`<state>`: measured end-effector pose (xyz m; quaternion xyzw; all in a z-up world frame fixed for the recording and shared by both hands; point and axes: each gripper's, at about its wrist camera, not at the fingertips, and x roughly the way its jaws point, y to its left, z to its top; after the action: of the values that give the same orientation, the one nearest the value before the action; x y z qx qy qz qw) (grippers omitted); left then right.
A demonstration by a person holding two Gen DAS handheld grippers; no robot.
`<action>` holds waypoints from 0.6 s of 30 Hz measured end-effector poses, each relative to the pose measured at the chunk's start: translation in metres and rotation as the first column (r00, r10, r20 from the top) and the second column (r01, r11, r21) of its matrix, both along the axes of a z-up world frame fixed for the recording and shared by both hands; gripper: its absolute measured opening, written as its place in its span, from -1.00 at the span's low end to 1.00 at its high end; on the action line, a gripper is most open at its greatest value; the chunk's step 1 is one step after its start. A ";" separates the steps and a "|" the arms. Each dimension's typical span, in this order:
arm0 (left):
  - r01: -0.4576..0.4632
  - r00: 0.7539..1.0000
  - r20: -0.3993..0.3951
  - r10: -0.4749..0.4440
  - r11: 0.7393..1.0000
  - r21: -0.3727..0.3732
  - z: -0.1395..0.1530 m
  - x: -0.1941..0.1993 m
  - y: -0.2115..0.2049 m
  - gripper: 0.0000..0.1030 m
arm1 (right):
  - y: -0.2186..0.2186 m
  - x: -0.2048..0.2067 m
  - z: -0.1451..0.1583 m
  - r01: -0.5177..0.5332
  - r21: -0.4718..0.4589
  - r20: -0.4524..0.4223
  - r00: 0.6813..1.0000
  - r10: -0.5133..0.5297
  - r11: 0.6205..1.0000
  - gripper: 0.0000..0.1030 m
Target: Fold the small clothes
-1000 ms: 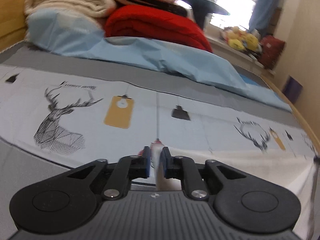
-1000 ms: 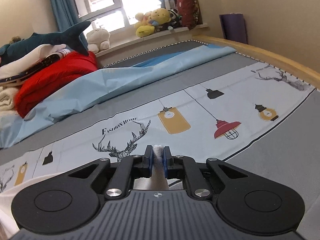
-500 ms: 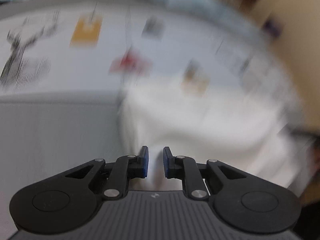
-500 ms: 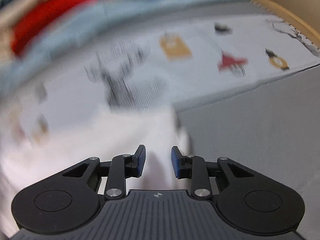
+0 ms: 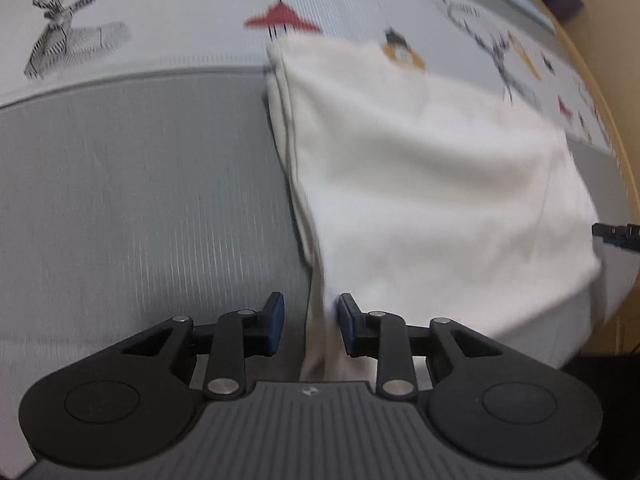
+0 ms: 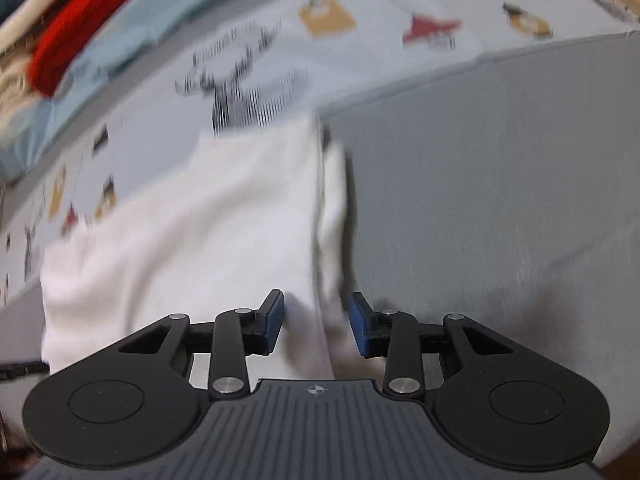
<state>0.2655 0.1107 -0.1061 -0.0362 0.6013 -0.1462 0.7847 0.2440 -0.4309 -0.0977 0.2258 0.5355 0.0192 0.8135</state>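
1. My left gripper [image 5: 311,325] pointed steeply down at the bed, its jaws partly apart and opening.
2. A fold at the near left corner of the white garment [image 5: 432,184] ran up between my left fingers [image 5: 274,322]. It lay close against the right-hand blue pad and stood clear of the left-hand pad, so nothing was clamped.
3. My right gripper [image 6: 317,325] also pointed steeply down, its jaws a little wider apart than the left pair and opening.
4. The right-hand edge of the white garment [image 6: 192,224] passed between my right fingers [image 6: 360,328]. A gap showed between the cloth and each pad, so the cloth lay loose there.
5. The white garment lay folded and flat on the bed. Its far edge rested on the printed sheet [image 5: 120,8], the one with deer and lantern figures. Its near part rested on the grey striped cover [image 5: 140,200].
6. In the left wrist view, layered edges showed along the garment's left side. The tip of my right gripper appeared at the picture's right border, just beside the garment's right edge.
7. In the right wrist view, a red blanket [image 6: 76,36] and a pale blue sheet [image 6: 132,28] lay well beyond the garment, both blurred.
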 end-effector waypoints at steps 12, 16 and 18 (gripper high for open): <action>0.060 0.996 0.066 -0.056 0.997 -0.050 0.032 -0.045 -0.002 -0.94 | 0.016 -0.042 0.019 -0.139 -0.099 0.036 0.989 0.143 0.985 -0.93; 0.106 0.994 -0.024 -0.104 0.992 0.071 0.014 -0.050 -0.012 -1.00 | 0.002 -0.049 0.023 -0.086 -0.052 0.039 0.995 0.088 0.995 -0.93; 0.162 0.986 -0.076 -0.151 0.971 0.176 0.001 -0.057 -0.022 -1.00 | 0.011 -0.050 0.008 -0.151 -0.120 -0.066 0.987 0.144 0.981 -0.93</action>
<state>0.2089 0.0884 -0.1050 0.0786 0.6371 -0.1510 0.7518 0.1944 -0.4199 -0.0894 0.1346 0.5739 0.0395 0.8068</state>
